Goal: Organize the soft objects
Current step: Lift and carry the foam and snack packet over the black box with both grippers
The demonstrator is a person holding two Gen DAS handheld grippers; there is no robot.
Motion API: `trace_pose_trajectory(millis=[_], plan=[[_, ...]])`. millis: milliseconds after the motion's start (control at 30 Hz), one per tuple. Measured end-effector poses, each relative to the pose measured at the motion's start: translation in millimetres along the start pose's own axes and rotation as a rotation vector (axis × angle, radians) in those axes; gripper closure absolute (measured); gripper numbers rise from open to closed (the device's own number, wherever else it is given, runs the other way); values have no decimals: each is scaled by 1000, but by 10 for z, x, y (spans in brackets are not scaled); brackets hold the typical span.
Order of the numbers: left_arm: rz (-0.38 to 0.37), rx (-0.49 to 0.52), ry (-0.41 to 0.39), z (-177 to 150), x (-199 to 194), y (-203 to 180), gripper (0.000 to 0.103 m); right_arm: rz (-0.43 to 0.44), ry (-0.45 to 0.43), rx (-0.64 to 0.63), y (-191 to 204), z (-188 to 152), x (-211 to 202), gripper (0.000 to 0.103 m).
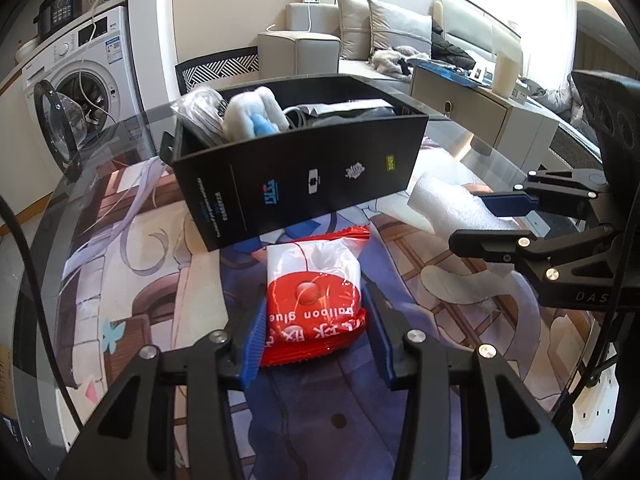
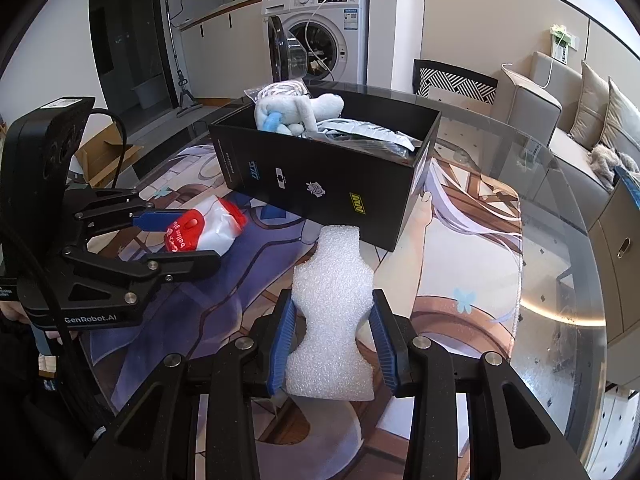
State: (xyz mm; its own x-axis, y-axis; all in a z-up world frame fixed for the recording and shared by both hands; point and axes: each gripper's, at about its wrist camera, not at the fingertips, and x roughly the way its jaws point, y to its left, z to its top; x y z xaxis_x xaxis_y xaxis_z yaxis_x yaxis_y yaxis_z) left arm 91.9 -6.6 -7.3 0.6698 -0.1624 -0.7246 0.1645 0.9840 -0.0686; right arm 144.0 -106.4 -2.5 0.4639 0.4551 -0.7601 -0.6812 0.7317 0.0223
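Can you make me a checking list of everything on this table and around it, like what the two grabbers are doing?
Surface: round glass table with a cartoon mat.
Job's things: black box holding a plush toy and bagged items; red and white packet; white foam piece.
Clutter: nothing seen.
Grippers: left gripper, fingers at the packet's sides; right gripper shut on the foam.
Cables: white cable hanging into the washing machine; black cable beside the left gripper.
Surroundings: sofa, patterned chair, cabinet.
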Motion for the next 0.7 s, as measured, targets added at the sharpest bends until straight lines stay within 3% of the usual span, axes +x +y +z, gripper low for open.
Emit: trace_pose_trajectory(millis=[700], plan=[[47, -59, -104, 240, -338, 274, 59, 20, -97, 37, -13, 156, -251, 65]])
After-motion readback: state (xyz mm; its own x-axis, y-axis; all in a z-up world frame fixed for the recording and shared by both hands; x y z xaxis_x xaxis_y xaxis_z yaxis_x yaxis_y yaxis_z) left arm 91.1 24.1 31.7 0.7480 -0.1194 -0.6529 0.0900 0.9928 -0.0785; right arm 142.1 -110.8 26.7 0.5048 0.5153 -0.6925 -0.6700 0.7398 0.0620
